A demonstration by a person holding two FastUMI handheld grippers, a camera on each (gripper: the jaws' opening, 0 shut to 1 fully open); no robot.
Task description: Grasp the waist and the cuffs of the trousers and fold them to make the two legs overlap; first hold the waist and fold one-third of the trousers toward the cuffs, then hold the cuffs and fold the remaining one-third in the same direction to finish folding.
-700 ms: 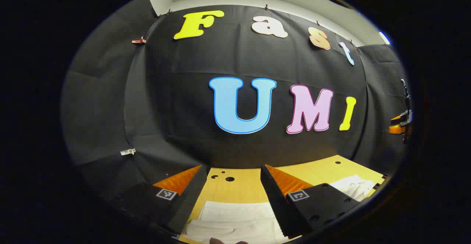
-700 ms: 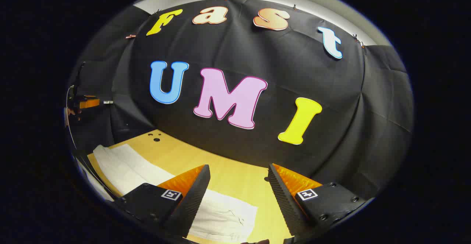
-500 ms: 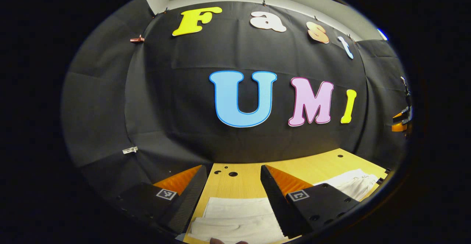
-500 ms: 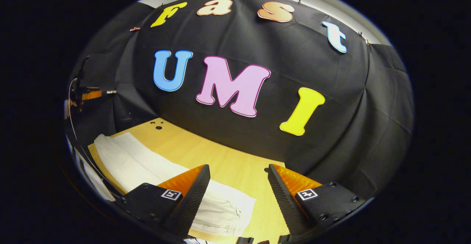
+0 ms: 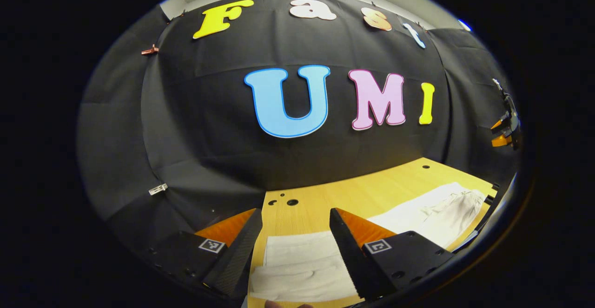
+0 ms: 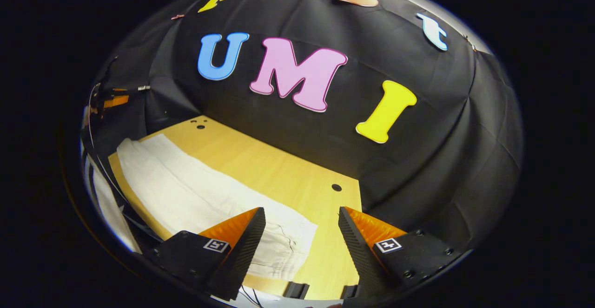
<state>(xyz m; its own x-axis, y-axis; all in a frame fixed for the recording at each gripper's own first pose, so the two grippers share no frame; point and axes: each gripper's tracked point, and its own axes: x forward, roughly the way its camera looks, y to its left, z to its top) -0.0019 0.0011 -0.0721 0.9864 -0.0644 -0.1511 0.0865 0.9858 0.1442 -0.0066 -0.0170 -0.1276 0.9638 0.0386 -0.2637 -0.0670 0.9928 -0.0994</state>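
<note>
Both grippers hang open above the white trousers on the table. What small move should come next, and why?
Probably lower both: the left gripper onto the trousers end beneath it, the right gripper onto the other end. Both are open and hold nothing, and the trousers lie flat on the table.

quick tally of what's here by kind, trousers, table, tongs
white trousers: 1
wooden table: 1
tongs: 2, left tongs and right tongs, both open above the trousers
total: 4
</note>
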